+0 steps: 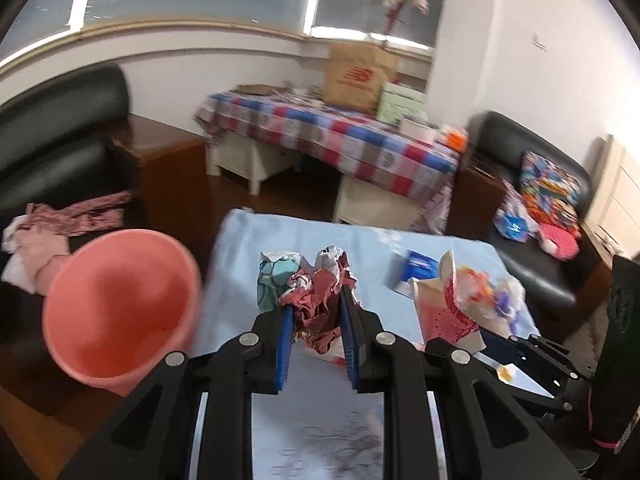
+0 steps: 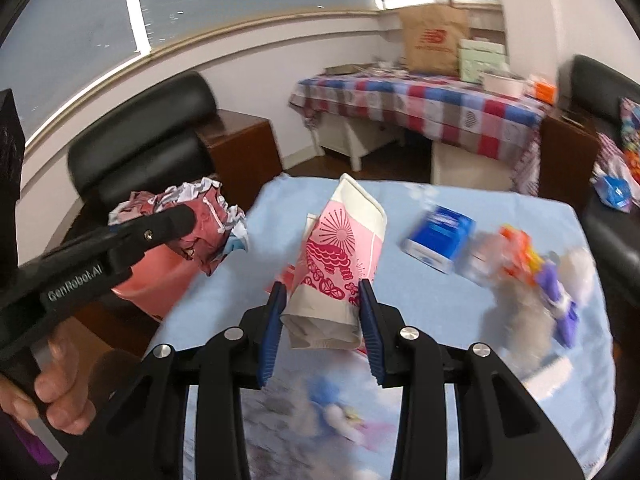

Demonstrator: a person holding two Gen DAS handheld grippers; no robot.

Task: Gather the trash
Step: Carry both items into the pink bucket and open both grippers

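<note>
Beside the pink bin, just right of its rim, the left hand-held gripper clenches a crumpled wad; farther right over the desk, the right hand-held gripper grasps a pink carton, long axis pointing away.

A crumpled paper wad is clamped between the blue pads of the left hand-held gripper. A pink bin is seen left of the wad, beside the blue-covered surface.

Crumpled, creased paper wad; smooth pink plastic bin; soft matt blue cloth; printed paper bag; glossy black leather chair.
</note>
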